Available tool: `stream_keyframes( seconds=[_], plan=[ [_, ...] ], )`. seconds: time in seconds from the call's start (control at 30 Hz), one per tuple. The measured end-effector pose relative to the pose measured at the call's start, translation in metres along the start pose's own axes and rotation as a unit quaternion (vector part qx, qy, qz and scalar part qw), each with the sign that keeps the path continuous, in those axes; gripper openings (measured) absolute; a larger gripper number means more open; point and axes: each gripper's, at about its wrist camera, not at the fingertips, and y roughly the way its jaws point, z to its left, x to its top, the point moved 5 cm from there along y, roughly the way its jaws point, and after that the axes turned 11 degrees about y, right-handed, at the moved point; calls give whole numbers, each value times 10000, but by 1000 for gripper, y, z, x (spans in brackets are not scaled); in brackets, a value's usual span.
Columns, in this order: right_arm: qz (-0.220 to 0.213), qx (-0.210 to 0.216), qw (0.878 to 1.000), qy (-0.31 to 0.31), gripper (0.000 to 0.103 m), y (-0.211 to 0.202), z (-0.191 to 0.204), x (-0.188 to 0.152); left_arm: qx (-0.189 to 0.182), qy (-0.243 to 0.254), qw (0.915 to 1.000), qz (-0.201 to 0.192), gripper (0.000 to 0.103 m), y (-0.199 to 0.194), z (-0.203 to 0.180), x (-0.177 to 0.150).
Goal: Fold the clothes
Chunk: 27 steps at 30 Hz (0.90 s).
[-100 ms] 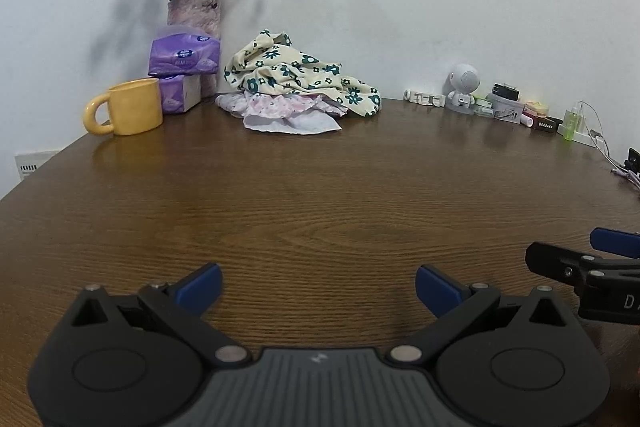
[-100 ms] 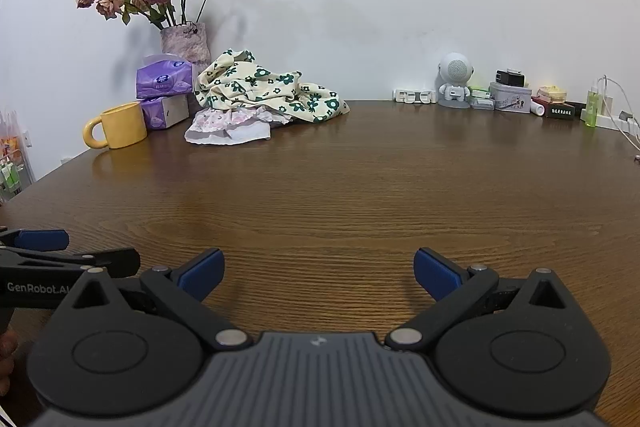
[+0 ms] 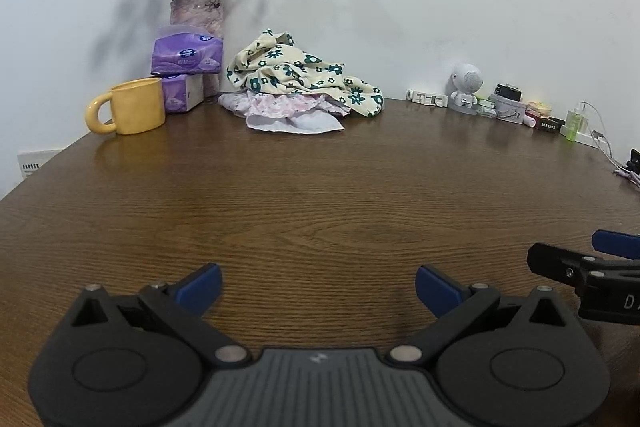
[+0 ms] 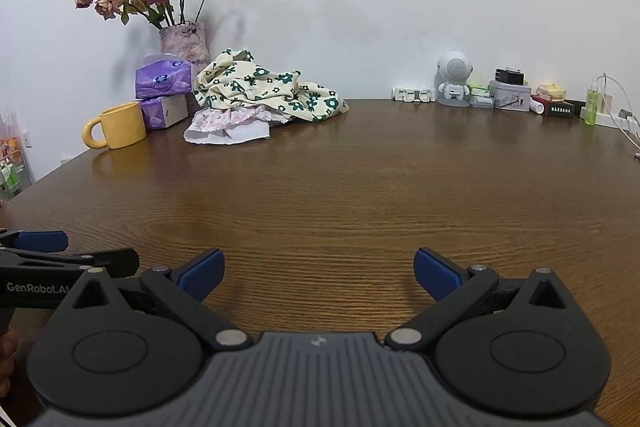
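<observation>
A crumpled cream garment with dark green flowers [image 3: 296, 75] [image 4: 264, 89] lies heaped at the far side of the brown wooden table [image 3: 320, 195] [image 4: 360, 179], on top of a pale pink frilled garment [image 3: 288, 113] [image 4: 228, 125]. My left gripper [image 3: 318, 285] hovers over the near table edge, jaws wide open, nothing between them. My right gripper [image 4: 318, 269] does the same beside it, open and empty. Each gripper shows at the edge of the other's view: the right gripper [image 3: 592, 267], the left gripper [image 4: 52, 255]. Both are far from the clothes.
A yellow mug [image 3: 132, 107] [image 4: 118, 127], purple tissue packs [image 3: 186, 61] [image 4: 162, 87] and a vase of dried roses [image 3: 196, 15] [image 4: 184, 43] stand left of the clothes. A white robot figurine [image 3: 464, 87] [image 4: 454, 77], small boxes and a green bottle [image 4: 592, 107] line the back right.
</observation>
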Motion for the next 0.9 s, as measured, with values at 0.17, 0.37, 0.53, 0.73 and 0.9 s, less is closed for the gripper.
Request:
stream_keyframes(
  seconds=[0.17, 0.37, 0.53, 0.73, 0.9],
  plan=[
    [-65, 83, 9999, -51, 103, -6, 1, -9, 42, -91, 9999, -64, 103, -3, 1, -3],
    [278, -52, 9994, -176, 103, 7, 7, -9, -134, -244, 9996, -50, 103, 2, 7, -4],
    [160, -157, 9995, -208, 103, 6, 8, -8, -289, -265, 9992, -10, 103, 4, 8, -3],
    [100, -205, 9997, -8, 103, 4, -1, -5, -274, 73, 9996, -20, 103, 4, -1, -2],
    [157, -210, 9996, -87, 103, 6, 1, -7, -215, 154, 9996, -27, 103, 4, -3, -3]
  ],
)
